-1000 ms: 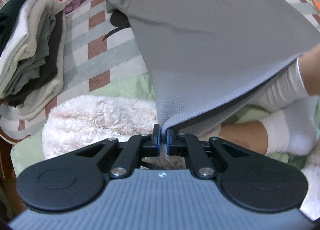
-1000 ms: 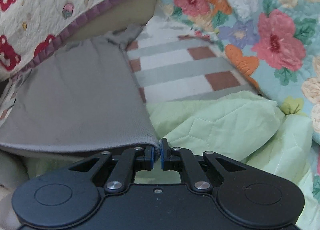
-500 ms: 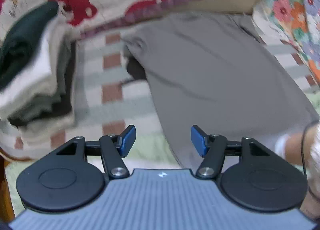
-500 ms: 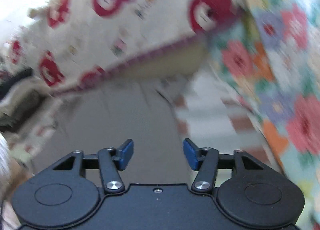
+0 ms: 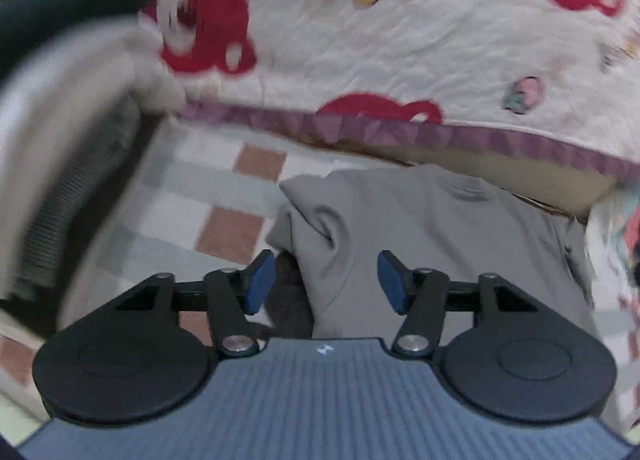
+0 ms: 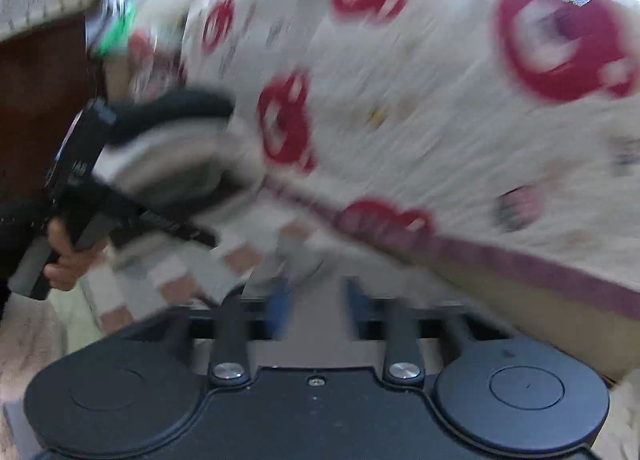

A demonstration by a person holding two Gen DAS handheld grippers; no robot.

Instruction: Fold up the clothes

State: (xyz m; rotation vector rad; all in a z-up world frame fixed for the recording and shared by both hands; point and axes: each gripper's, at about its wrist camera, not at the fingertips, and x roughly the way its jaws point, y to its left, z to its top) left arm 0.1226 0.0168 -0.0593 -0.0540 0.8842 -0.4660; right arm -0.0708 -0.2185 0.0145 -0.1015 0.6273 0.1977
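Note:
A grey garment lies flat on the checked sheet, its bunched corner towards me. A dark piece peeks out from under that corner. My left gripper hovers over the corner with its jaws closing. The cloth is below the blue pads, which do not press on it. In the blurred right wrist view my right gripper has its jaws closing with a small gap left and nothing between them. A hand there holds the left tool.
A stack of folded clothes with a dark item on top stands at the left on the sheet. A quilt with red bears rises behind the garment. A floral cover borders the right side. Brown wood shows far left.
Both grippers let go of the grey garment's near edge, which now lies flat. Both moved towards its far end by the bear quilt. The right jaws opened wide, then narrowed.

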